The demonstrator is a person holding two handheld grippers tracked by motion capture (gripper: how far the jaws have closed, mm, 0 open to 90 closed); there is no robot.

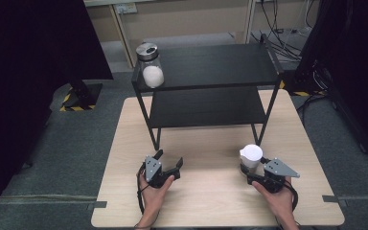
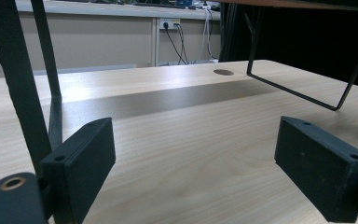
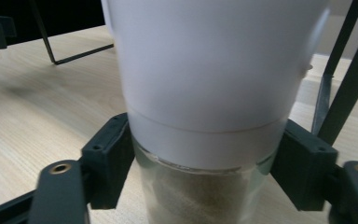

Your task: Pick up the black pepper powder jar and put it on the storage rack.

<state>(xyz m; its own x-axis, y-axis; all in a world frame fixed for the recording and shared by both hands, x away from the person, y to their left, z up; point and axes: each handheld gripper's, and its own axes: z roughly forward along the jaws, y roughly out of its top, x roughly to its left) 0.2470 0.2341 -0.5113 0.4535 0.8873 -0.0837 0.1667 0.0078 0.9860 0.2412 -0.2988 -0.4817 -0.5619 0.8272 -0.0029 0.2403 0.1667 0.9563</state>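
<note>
A clear jar with a tall white lid [image 1: 251, 155] stands on the wooden table near the shelf's right front leg. My right gripper [image 1: 249, 166] is shut on it; in the right gripper view both black pads press the jar [image 3: 205, 140] just under the white lid, and brownish contents show in the glass below. My left gripper [image 1: 167, 162] rests at the table's front left with its jaws wide apart. Between its fingers [image 2: 81, 161] there is just bare tabletop. A second jar with a metal lid and white contents [image 1: 150, 65] stands on the shelf's top left corner.
A black two-tier metal shelf [image 1: 211, 91] stands on the far half of the table [image 1: 211, 191]; its legs [image 2: 21, 84] rise close to my left gripper. Cables and dark equipment lie on the floor at the right. A black screen stands at the left.
</note>
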